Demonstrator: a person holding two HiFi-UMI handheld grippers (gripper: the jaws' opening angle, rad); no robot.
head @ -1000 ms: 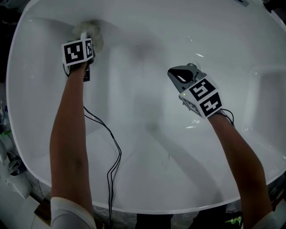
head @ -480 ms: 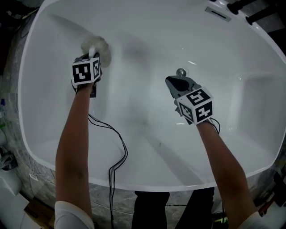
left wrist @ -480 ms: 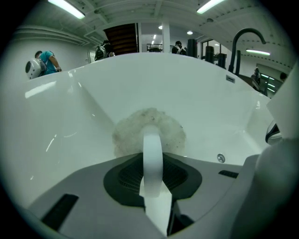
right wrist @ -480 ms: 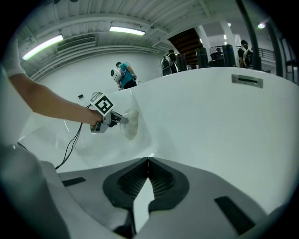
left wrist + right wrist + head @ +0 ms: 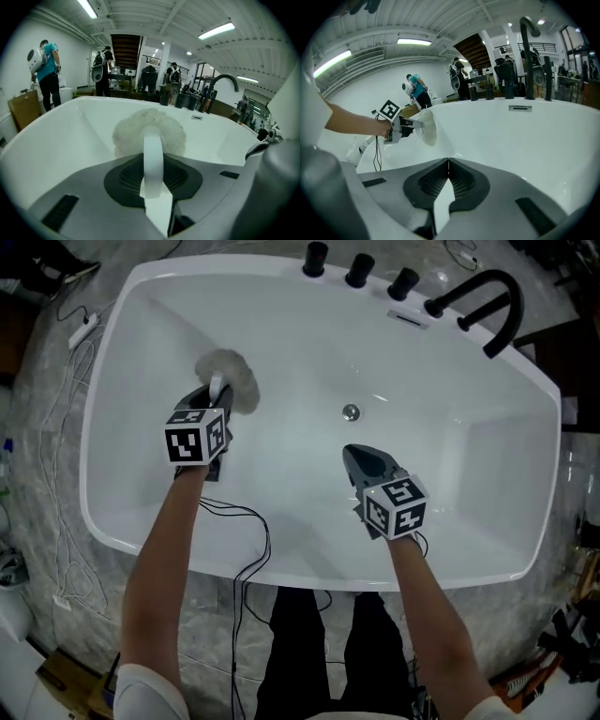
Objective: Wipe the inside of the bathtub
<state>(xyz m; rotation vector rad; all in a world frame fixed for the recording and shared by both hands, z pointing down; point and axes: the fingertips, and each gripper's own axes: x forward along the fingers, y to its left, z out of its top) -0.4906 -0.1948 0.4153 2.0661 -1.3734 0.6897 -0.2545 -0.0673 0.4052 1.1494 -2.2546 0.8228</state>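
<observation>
I have my left gripper (image 5: 213, 394) clenched on the narrow white strap handle (image 5: 153, 161) of a round, fluffy white wiping pad (image 5: 232, 380), and my left gripper view shows that strap pinched upright between the two grey jaws with the woolly disc just beyond them. The pad lies against the sloping inner wall of the big white oval bathtub (image 5: 281, 569), up on my left side of the basin and well apart from the small round metal drain (image 5: 351, 412) on the tub floor. My right gripper (image 5: 355, 455) hangs over the middle of the tub floor, nearer to me than the drain and a little to its right. Its jaws are pressed together with nothing between them, the pads meeting in a thin line in my right gripper view. That same view looks across the basin to my left arm and the pad resting on the far wall. At the far end of the tub rim stand three black round knobs (image 5: 359, 271), and beside them a curved black spout (image 5: 495, 296) arches over the edge, with a slim overflow slot (image 5: 407, 318) in the wall just below the knobs. A thin black cable (image 5: 251, 563) trails from my left gripper over the near rim.
</observation>
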